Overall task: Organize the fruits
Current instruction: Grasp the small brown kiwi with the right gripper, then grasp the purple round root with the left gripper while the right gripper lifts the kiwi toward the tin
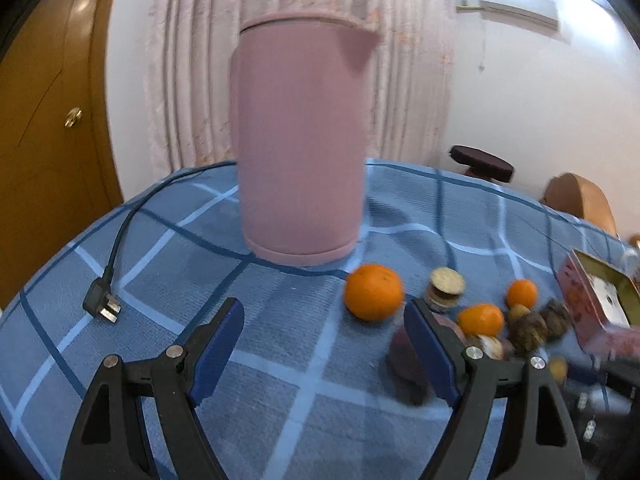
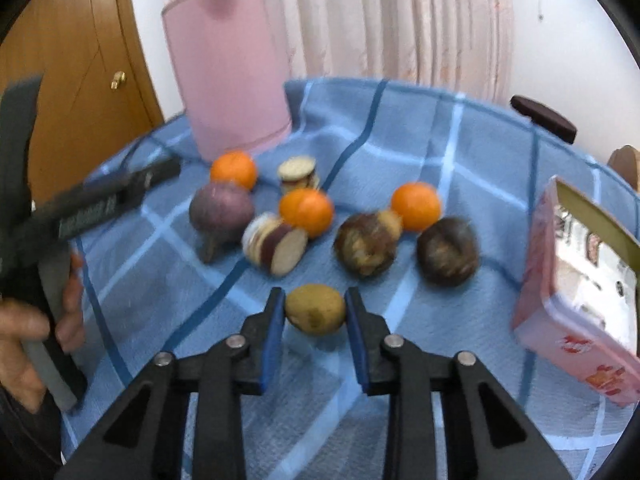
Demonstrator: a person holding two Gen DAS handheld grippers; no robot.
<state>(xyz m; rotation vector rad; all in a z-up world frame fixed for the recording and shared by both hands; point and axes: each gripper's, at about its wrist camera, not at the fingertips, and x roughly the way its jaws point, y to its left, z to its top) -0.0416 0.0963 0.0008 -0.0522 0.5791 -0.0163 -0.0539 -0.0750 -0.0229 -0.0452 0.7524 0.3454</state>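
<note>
My right gripper [image 2: 315, 312] is shut on a small brownish-green fruit [image 2: 315, 309], held just above the blue checked cloth [image 2: 460, 152]. Beyond it lie three oranges [image 2: 306, 211], two dark brown round fruits [image 2: 365, 243], a purple fruit [image 2: 221, 209] and sliced pieces [image 2: 275, 244]. An open pink tin [image 2: 576, 292] stands at the right. My left gripper [image 1: 324, 322] is open and empty over the cloth [image 1: 280, 380], left of an orange [image 1: 374, 291]. The fruits cluster at its right [image 1: 482, 319], and the pink tin [image 1: 596, 300] is at the far right.
A tall pink kettle [image 1: 302, 140] stands at the back of the table, also in the right wrist view [image 2: 230, 66]. Its black cord and plug [image 1: 102, 302] lie at the left. A wooden door [image 1: 44, 128] and a curtain [image 1: 408, 80] are behind.
</note>
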